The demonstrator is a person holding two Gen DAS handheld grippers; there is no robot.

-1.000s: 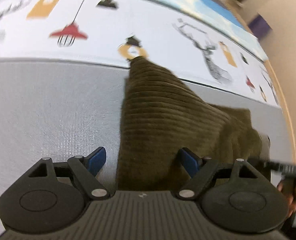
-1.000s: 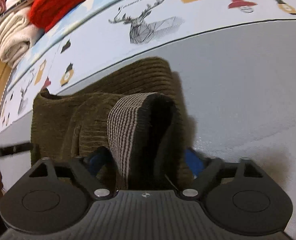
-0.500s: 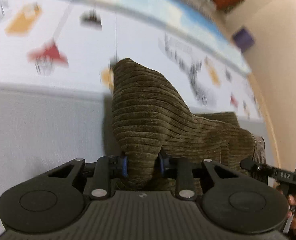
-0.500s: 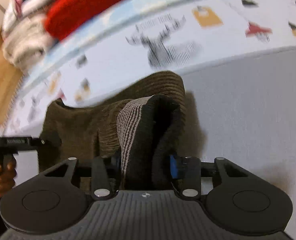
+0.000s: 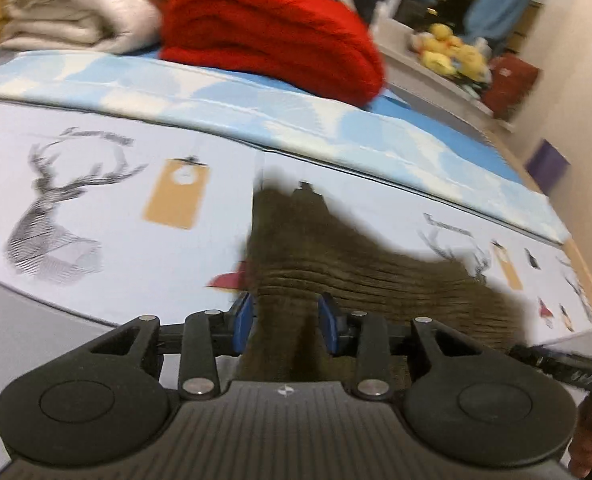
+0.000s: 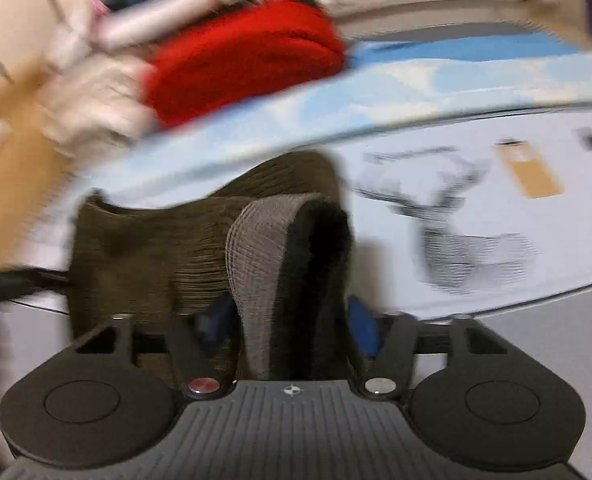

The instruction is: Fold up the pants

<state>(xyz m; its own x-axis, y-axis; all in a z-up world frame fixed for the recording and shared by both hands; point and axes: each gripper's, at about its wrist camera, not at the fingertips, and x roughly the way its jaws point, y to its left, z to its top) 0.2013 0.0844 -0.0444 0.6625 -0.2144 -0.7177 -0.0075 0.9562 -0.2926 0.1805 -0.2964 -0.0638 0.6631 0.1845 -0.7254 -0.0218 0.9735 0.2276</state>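
The olive-brown corduroy pants hang lifted above the patterned sheet. My left gripper is shut on one bunched end of the pants, cloth pinched between its blue pads. In the right wrist view the pants stretch to the left, and my right gripper is shut on the waistband, whose striped grey lining and dark inside show. The other gripper's black tip shows at the edge of each view.
A white sheet with deer and tag prints and a light blue sheet lie beyond. A red folded blanket, white folded cloth and yellow plush toys sit at the back. A beige wall stands at the right.
Both grippers closed on the pants and then rose and tilted up with the cloth; the views now show the far pile of blankets and the grey surface has dropped low.
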